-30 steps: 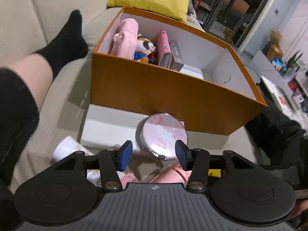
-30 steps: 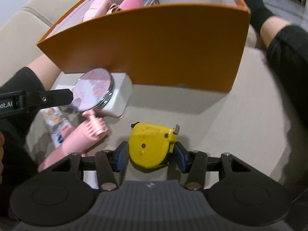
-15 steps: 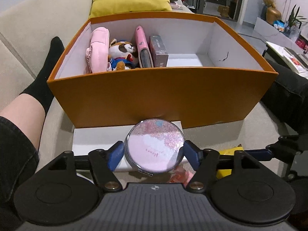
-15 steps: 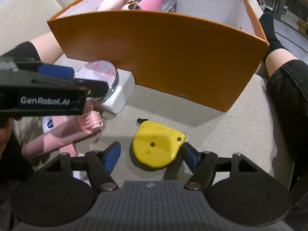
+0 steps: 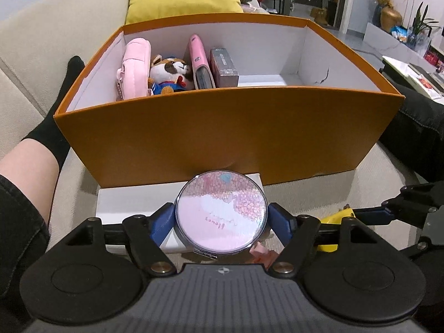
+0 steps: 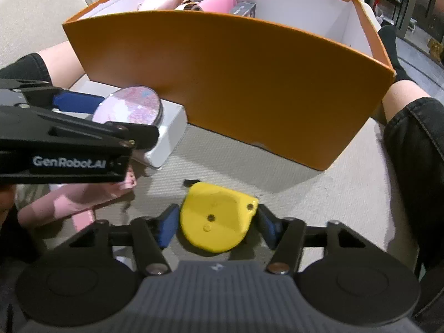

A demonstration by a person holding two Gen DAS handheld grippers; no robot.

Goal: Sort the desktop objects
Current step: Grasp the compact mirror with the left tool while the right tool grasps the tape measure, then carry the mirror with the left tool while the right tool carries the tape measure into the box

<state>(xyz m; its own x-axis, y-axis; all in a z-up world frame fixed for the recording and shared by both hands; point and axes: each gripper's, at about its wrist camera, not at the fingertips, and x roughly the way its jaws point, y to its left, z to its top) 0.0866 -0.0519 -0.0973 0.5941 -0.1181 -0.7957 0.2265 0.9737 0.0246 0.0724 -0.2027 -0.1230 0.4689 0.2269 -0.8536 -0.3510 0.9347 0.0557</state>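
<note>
My left gripper (image 5: 222,222) is shut on a round pink compact mirror (image 5: 222,212), held just above a white box (image 5: 133,202) in front of the orange box (image 5: 222,130). The mirror (image 6: 130,108) and left gripper also show in the right wrist view. My right gripper (image 6: 216,223) is open around a yellow tape measure (image 6: 217,219) lying on the beige cushion; its pads stand close to the sides. The tape measure's edge (image 5: 335,216) shows in the left wrist view.
The orange box holds a pink pouch (image 5: 136,69), a plush toy (image 5: 169,73), a pink case (image 5: 198,58) and a dark small box (image 5: 223,66). A pink handled item (image 6: 69,202) lies left of the tape measure. The person's legs flank the box.
My left gripper closed on the mirror and swung to face the orange box squarely. My right gripper let the tape measure down on the cushion, opened, and its jaws have come closer again.
</note>
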